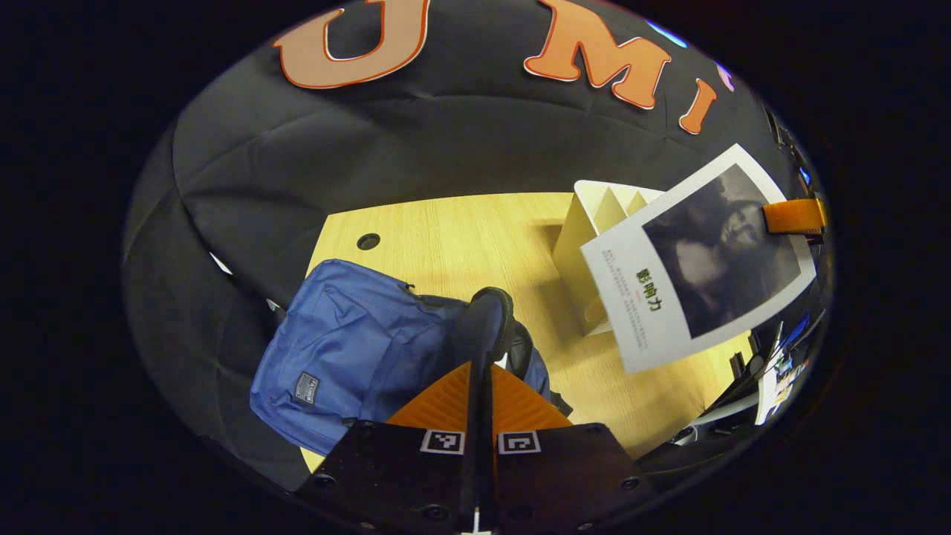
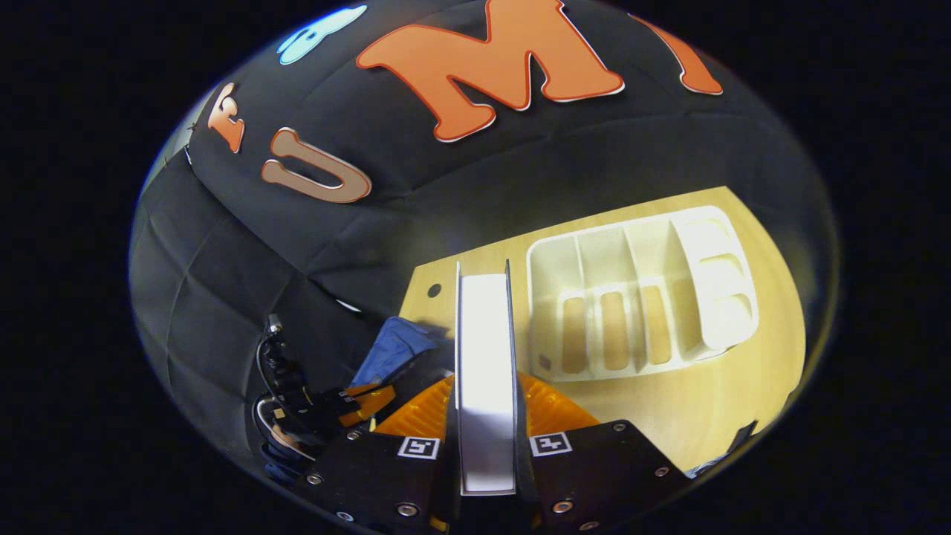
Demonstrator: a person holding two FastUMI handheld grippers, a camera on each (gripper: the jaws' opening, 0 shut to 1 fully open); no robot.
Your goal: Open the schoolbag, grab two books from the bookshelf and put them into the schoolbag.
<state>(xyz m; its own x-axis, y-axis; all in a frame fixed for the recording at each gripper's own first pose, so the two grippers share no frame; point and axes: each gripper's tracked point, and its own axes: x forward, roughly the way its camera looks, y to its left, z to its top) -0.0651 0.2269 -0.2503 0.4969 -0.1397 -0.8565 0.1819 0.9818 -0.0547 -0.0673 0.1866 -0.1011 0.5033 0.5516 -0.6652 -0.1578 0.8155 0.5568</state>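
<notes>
Centre frame, left gripper (image 1: 481, 386) pinches the schoolbag (image 1: 349, 357) strap, steadying it; right gripper (image 2: 487, 416) clamps a book (image 2: 487, 371) edge-on for insertion.

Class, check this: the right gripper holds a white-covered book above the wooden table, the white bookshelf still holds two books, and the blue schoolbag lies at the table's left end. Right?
Not quite: in the right gripper view the white bookshelf stands with no books in its slots. The right gripper does hold the white-covered book, and the blue schoolbag lies on the wooden table.
</notes>
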